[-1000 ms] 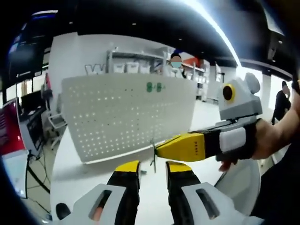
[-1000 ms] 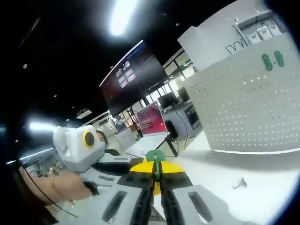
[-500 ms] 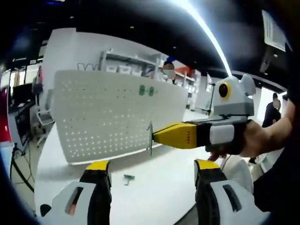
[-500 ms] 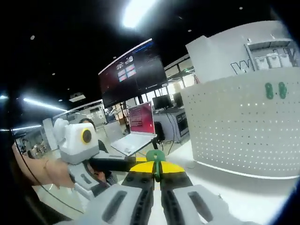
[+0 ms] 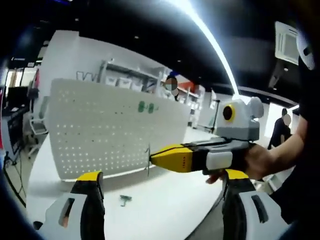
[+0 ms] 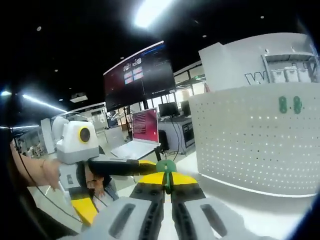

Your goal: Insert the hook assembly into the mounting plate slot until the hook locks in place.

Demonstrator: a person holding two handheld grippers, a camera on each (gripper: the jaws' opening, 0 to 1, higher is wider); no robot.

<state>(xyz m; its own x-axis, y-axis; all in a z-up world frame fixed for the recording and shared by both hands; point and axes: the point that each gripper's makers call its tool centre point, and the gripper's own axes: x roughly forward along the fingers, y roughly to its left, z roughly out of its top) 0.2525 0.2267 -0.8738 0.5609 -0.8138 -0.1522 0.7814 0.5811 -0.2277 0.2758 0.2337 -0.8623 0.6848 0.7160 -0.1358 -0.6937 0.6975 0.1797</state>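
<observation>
White table [image 5: 165, 210] carries the upright pegboard mounting plate [image 5: 110, 130]. Just before it, the right claw [image 6: 167, 181] pinches the green-topped hook assembly [image 6: 166, 170]; the left claw [image 5: 162, 192] gapes wide. One small hook [image 5: 124, 200] lies on the table.

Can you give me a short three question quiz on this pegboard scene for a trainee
1. True or false: the right gripper is shut on a hook with a green head.
2. How do the left gripper jaws stand?
A. wide apart with nothing between them
B. shut on the loose hook
C. shut on the pegboard
3. Fill in: the two green pieces sit near the ____ edge of the white pegboard.

Key
1. True: in the right gripper view the jaws pinch it, and in the left gripper view its metal end sticks out toward the board.
2. A. A small loose hook lies on the white table ahead.
3. Top.
</observation>
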